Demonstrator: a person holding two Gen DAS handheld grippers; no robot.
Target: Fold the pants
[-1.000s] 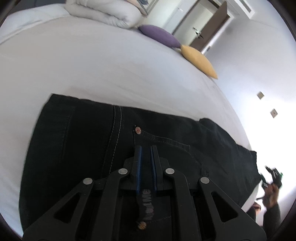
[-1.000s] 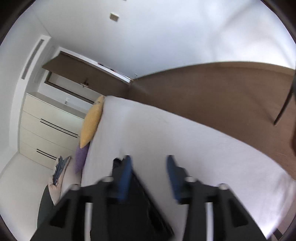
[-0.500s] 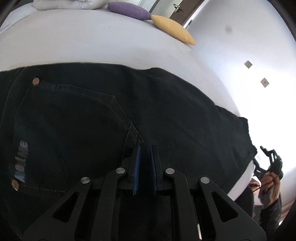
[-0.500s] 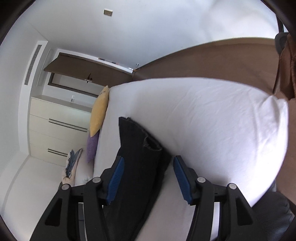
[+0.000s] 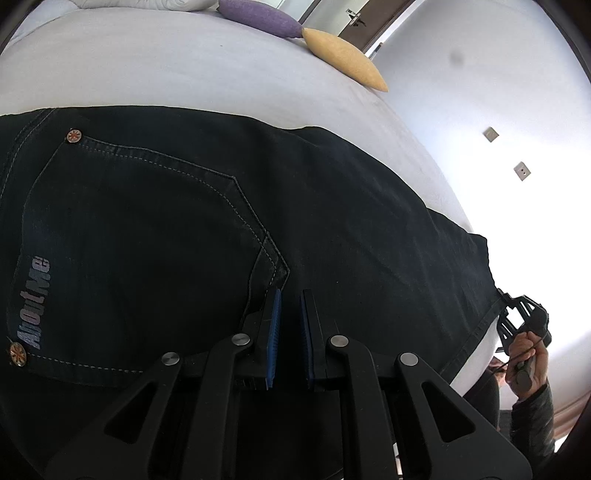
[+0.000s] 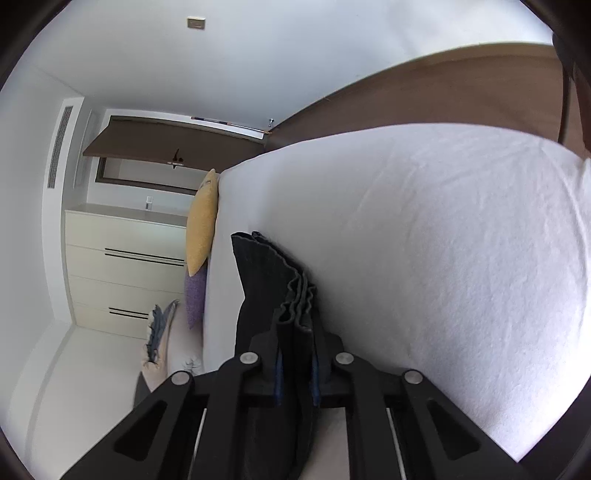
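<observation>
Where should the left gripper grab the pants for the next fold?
Probably at the waistband end, near the back pocket, coming in low from the near edge. The pants lie flat there, and the right gripper already pinches the stacked hems, so the left gripper takes the opposite end.

White bed (image 5: pixel 184 66), dark pants (image 5: pixel 332 221), yellow pillow (image 5: pixel 343 59), purple pillow (image 5: pixel 258 16)

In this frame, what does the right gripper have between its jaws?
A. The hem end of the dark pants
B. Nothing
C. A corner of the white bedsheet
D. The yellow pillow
A: in the right wrist view the right gripper is closed on the bunched hem of the dark pants, which lie on the white bedsheet.
</observation>
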